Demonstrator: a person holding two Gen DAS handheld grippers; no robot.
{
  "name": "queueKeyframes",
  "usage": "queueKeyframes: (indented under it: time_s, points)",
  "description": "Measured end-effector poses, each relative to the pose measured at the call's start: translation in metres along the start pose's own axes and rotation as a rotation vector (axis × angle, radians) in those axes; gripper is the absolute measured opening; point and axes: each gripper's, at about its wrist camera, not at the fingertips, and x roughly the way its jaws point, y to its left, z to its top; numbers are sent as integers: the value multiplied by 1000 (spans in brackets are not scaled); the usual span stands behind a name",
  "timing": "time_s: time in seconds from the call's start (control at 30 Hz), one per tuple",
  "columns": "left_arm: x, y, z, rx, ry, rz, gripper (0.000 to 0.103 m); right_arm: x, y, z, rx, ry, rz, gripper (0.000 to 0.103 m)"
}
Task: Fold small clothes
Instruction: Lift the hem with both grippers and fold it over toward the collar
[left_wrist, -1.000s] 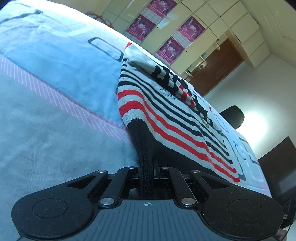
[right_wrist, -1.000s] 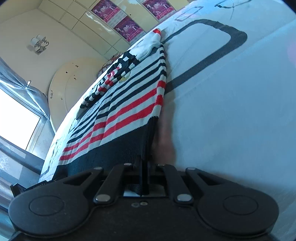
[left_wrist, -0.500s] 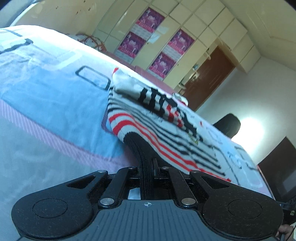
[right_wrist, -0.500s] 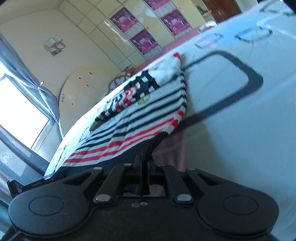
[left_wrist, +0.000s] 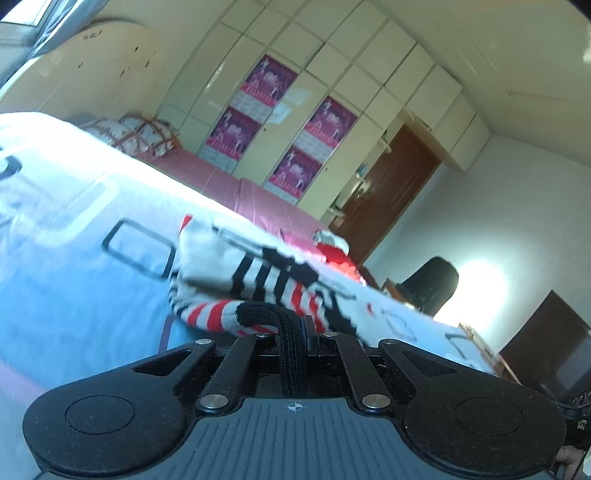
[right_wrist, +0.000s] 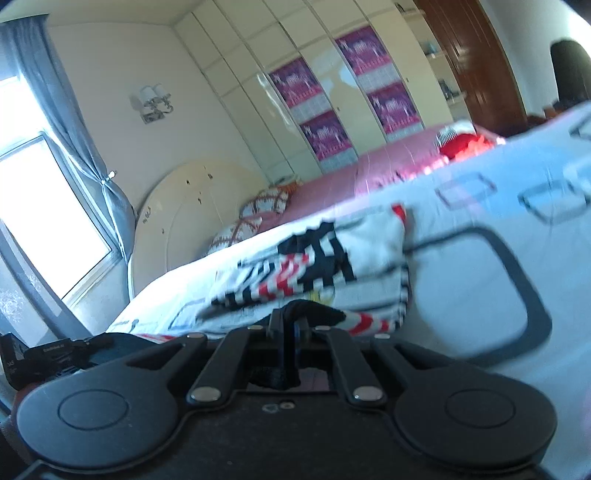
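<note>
A small knit sweater (left_wrist: 258, 273) with white, black and red stripes lies on the pale blue bedspread (left_wrist: 66, 280). Its black ribbed hem is lifted off the bed at both near corners. My left gripper (left_wrist: 295, 325) is shut on the hem's left corner, and the black knit runs back between its jaws. In the right wrist view the same sweater (right_wrist: 332, 266) lies ahead, and my right gripper (right_wrist: 290, 325) is shut on the hem's other black corner. The lifted near part hangs curled above the rest of the sweater. Both views are blurred by motion.
Another red and white garment (left_wrist: 332, 245) lies on the pink sheet (left_wrist: 236, 192) at the far side. Patterned pillows (right_wrist: 255, 214) rest by the curved headboard (right_wrist: 188, 221). A wardrobe with posters (left_wrist: 266, 122), a brown door (left_wrist: 391, 184) and a black chair (left_wrist: 432, 284) stand beyond the bed.
Both grippers have risen with the sweater's hem, pulling its near part up off the bed and toward the far end. More of the room shows now.
</note>
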Motion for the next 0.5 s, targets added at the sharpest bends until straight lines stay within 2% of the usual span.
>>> queueKeyframes:
  time_s: [0.2, 0.5]
  points:
    - [38, -8, 50, 36, -28, -40, 4, 24, 7, 49, -49, -67, -12, 5]
    - [144, 4, 123, 53, 6, -79, 4, 107, -11, 119, -48, -107, -61, 6]
